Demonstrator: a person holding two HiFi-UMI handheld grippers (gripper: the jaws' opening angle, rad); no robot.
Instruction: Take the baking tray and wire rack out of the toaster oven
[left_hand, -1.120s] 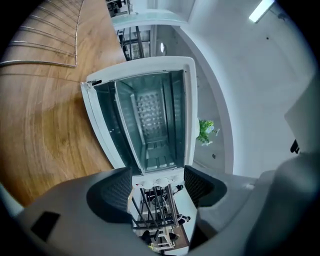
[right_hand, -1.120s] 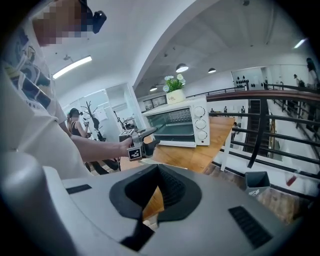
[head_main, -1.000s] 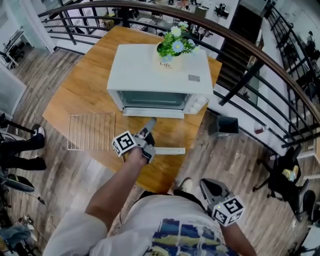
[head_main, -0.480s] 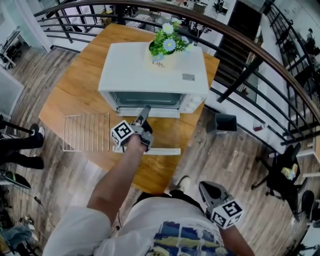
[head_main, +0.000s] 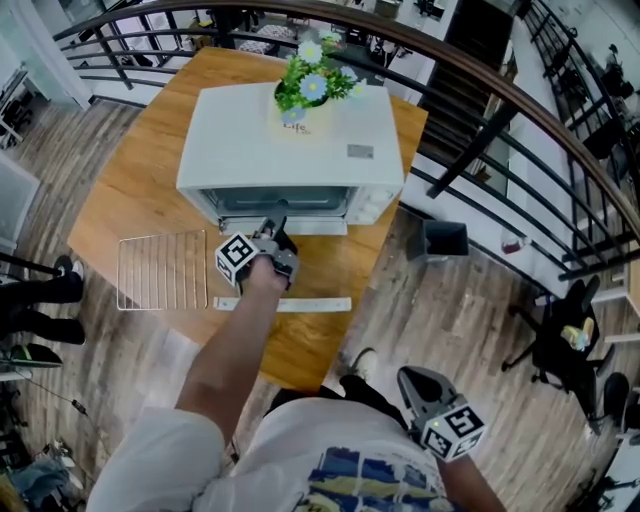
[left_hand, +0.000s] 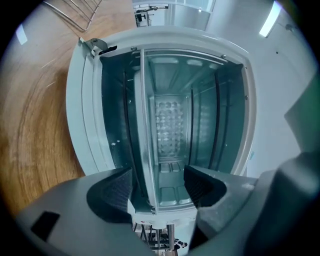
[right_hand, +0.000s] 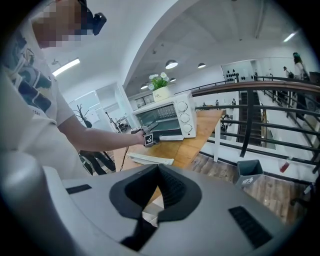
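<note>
Left gripper (left_hand: 157, 187): jaws apart astride baking tray (left_hand: 170, 145) lip, toaster oven (head_main: 290, 150) mouth.
Right gripper (right_hand: 159, 172): closed, empty.
Tray handling: likely stiff, light, slick; pinch front lip centre.

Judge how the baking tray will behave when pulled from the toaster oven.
The baking tray looks like thin embossed sheet metal, probably stiff and light. Held by one edge, it may tip once clear of the toaster oven. Smooth metal could slip between the left gripper's fingers.
</note>
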